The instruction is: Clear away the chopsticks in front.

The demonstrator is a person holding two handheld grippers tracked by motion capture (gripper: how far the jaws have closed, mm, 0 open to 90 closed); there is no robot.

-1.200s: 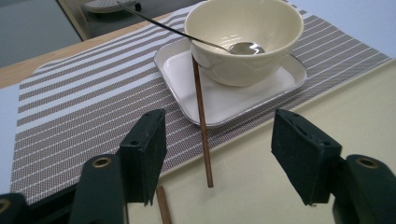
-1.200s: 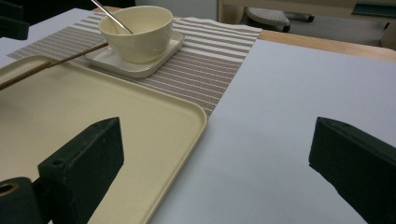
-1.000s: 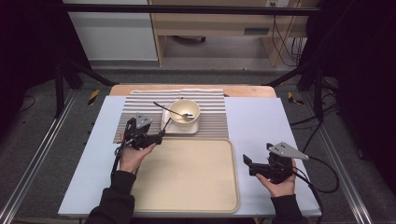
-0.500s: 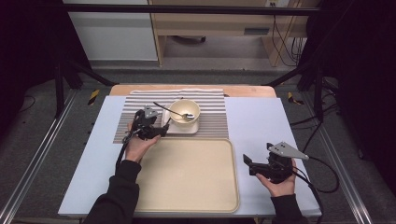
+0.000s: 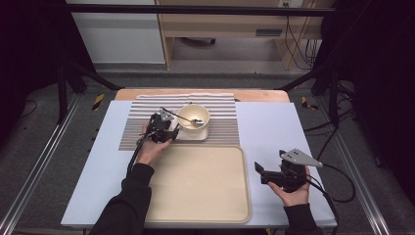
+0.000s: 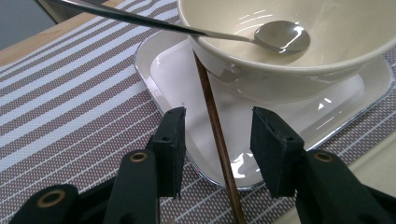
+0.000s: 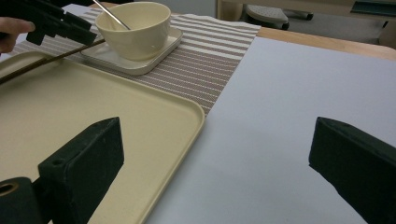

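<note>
A cream bowl (image 5: 193, 116) (image 6: 327, 60) with a metal spoon (image 6: 280, 37) resting in it stands on a white square plate (image 5: 188, 136) (image 6: 173, 79). A thin brown chopstick (image 6: 217, 135) (image 7: 51, 58) lies slanted from the tray's edge over the plate to the bowl's base. My left gripper (image 5: 170, 131) (image 6: 217, 116) is open at the plate's left corner, one jaw on each side of the chopstick, apart from it. My right gripper (image 5: 261, 174) (image 7: 215, 135) is open wide and low over the pale sheet, just right of the tray.
A large beige tray (image 5: 200, 186) (image 7: 93, 107) lies at the front middle. A brown-and-white striped placemat (image 5: 142, 120) (image 7: 210, 51) lies under the plate. A pale blue sheet (image 5: 269, 127) covers the table, whose wooden far edge (image 5: 254, 95) shows behind.
My left gripper has moved forward and right, closing in on the plate and bowl. The right gripper has stayed in place.
</note>
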